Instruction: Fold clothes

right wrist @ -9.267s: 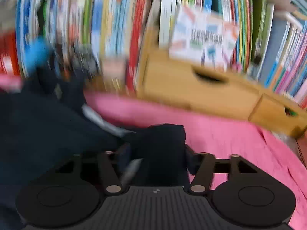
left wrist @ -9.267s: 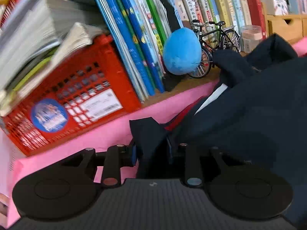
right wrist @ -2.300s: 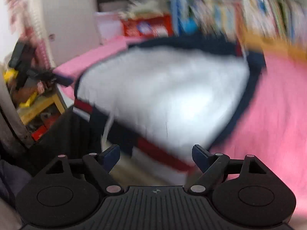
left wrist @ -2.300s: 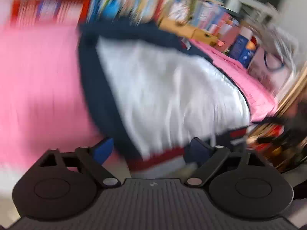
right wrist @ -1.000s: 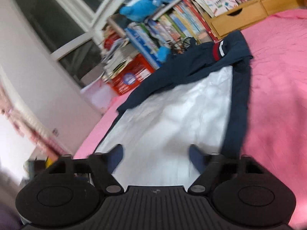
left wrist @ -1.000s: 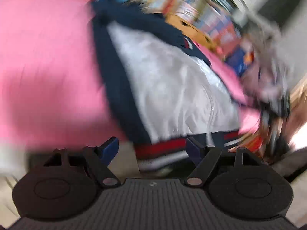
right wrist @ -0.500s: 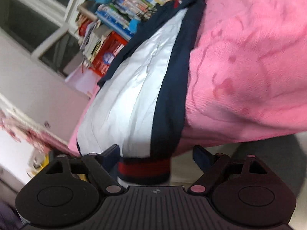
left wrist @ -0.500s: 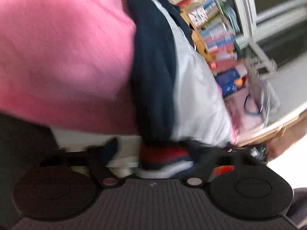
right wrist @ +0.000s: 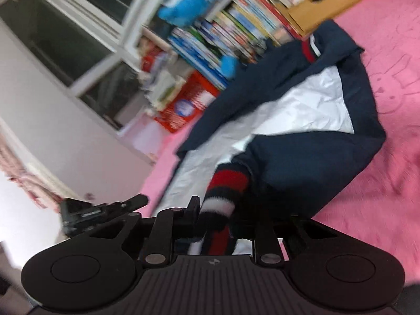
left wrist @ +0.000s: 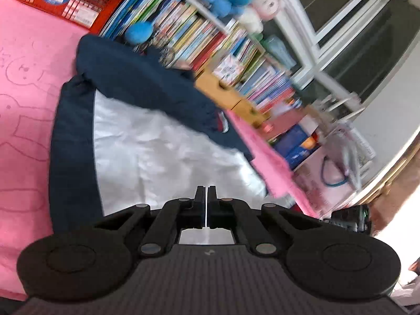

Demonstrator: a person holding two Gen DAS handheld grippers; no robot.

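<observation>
Since a moment ago the jacket's (right wrist: 302,120) striped hem (right wrist: 223,194) has been lifted over the white lining — the right gripper (right wrist: 214,218) clenches it. The left gripper (left wrist: 207,197) is clenched too, seemingly on nothing, above the jacket spread on the pink bed (left wrist: 23,78).

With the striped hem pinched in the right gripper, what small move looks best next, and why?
Probably carry the right gripper, shut on the striped hem, further up toward the collar. The navy jacket is only partly folded over, and much of its white lining is uncovered on the pink blanket.
</observation>
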